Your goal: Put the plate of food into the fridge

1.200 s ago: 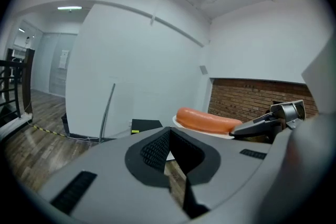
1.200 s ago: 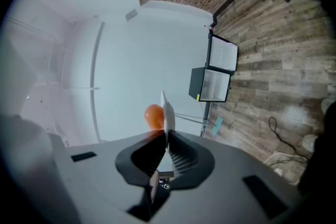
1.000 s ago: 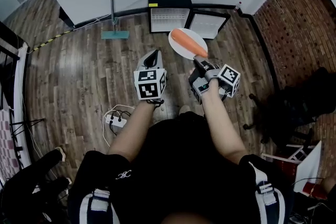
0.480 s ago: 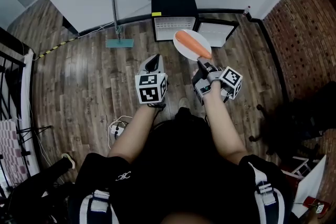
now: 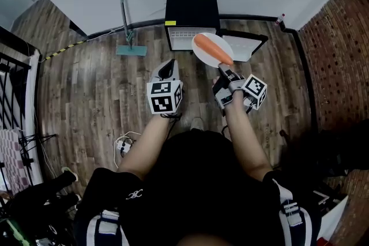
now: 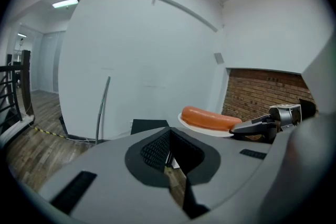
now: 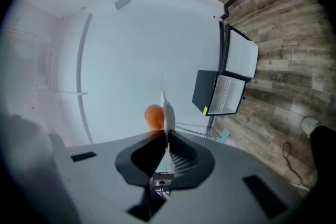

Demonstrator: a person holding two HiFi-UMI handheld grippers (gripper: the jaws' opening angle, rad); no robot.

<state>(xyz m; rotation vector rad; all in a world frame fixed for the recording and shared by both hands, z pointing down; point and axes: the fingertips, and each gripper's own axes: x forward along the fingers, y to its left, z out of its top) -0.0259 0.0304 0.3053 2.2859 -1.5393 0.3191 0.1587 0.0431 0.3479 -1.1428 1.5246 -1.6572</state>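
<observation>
Now the right tool (image 5: 221, 68) is clamped on the near rim of the white plate (image 5: 202, 52), held level in the air with the orange food (image 5: 212, 48) lying on it, just short of the open black fridge (image 5: 192, 11) standing on the floor by the far wall. To its left the left tool (image 5: 167, 68) hovers, jaws together and empty

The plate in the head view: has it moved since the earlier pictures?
Yes. The plate has come toward the open fridge; its far edge now overlaps the fridge's open front.
</observation>
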